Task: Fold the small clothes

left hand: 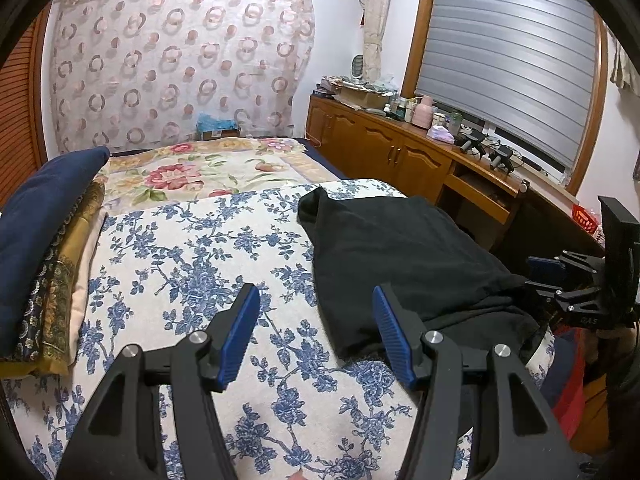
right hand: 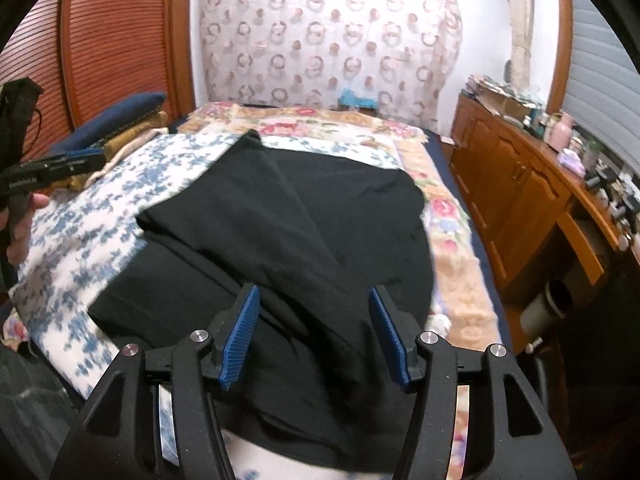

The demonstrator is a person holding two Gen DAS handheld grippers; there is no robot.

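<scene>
From the left gripper (left hand: pixel 316 334), the garment (left hand: pixel 400 256) lies on the bed cover (left hand: pixel 192 264) ahead and right of its jaws. Pillows (left hand: pixel 44 240) are stacked far left, cabinet (left hand: pixel 384 148) off right. The right gripper (right hand: pixel 314 334) sits right over the garment.

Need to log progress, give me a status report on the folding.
Left gripper open, over bare sheet. Right gripper open, over black garment. Garment partly folded, lying on bed, nothing gripped. Nothing in the way.

A black garment (right hand: pixel 288 232) lies partly folded, rumpled, on the blue-flowered bedspread (left hand: pixel 192 264).
</scene>
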